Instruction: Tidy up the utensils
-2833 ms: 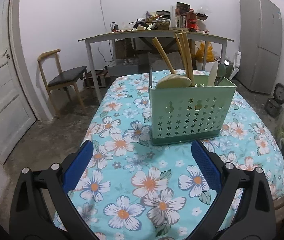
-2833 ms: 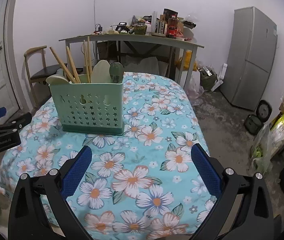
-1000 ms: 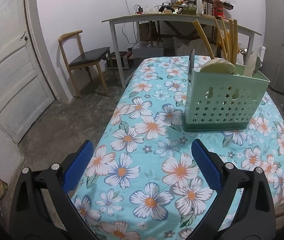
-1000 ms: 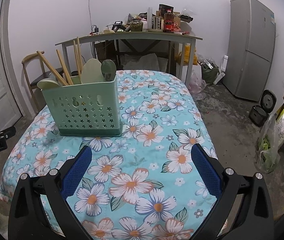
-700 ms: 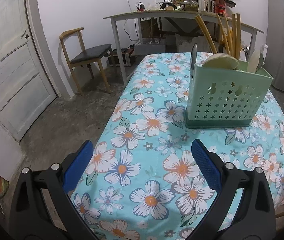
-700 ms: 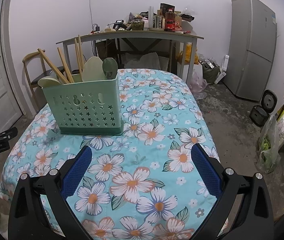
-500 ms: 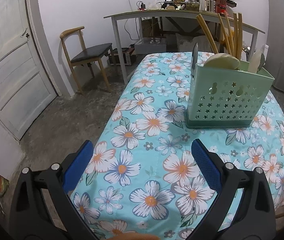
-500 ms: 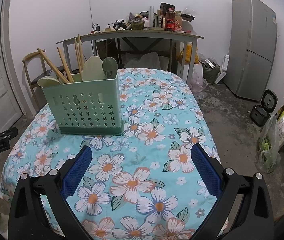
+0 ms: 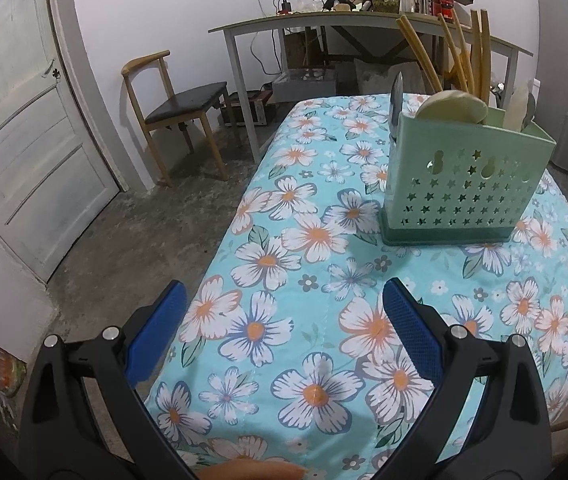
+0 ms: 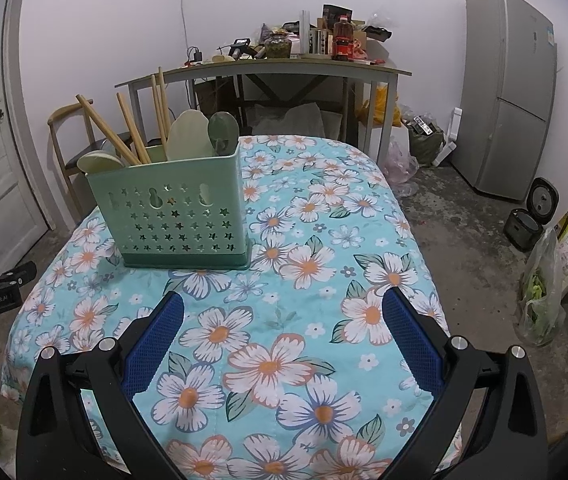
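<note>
I see the mint-green utensil holder [image 10: 179, 216] standing upright on the floral counter [image 10: 304, 320], its front pierced with star cutouts. Wooden chopsticks [image 10: 131, 132] lean from its left part; pale spatulas [image 10: 187, 136] and a green spoon [image 10: 223, 130] stand on the right.

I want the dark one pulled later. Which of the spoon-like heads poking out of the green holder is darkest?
The dark green oval spoon head at the perforated green plastic holder's right corner; the cream heads beside it are paler.

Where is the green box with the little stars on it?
The green box stands on the flowery tablecloth, left of centre in the right wrist view, with the wooden chair just behind it.
</note>
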`<move>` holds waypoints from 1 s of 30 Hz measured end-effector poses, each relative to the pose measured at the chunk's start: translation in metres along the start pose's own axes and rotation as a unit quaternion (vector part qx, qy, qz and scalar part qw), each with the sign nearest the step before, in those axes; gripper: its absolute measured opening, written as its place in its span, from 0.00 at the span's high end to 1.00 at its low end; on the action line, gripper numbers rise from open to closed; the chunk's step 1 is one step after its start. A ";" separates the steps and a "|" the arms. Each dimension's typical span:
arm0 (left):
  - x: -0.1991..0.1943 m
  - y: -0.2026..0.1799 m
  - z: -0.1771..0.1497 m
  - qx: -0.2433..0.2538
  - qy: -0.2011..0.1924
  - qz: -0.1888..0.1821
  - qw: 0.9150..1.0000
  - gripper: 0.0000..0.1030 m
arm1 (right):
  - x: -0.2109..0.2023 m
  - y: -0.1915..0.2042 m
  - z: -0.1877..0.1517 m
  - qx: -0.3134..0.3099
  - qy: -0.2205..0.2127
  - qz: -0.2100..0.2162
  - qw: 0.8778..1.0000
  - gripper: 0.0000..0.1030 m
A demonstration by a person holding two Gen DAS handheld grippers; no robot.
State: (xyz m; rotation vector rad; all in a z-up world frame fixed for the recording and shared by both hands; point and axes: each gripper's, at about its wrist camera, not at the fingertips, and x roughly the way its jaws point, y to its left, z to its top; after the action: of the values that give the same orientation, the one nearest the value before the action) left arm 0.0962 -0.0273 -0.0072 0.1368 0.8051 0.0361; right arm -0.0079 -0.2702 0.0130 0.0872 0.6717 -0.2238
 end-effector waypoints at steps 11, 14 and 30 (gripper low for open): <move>0.002 0.002 0.000 0.002 0.001 0.011 1.000 0.08 | 0.002 -0.005 -0.001 0.005 -0.001 0.001 1.000 0.06; 0.003 0.003 0.001 0.001 0.001 0.013 1.000 0.08 | 0.004 -0.006 -0.001 0.005 -0.001 0.004 1.000 0.06; 0.002 0.003 0.001 0.001 -0.001 0.014 1.000 0.08 | 0.004 -0.007 -0.001 0.003 -0.002 0.010 1.000 0.06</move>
State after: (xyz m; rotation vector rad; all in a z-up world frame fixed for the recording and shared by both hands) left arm 0.0987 -0.0248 -0.0073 0.1507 0.8007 0.0622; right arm -0.0071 -0.2777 0.0097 0.0994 0.6664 -0.2072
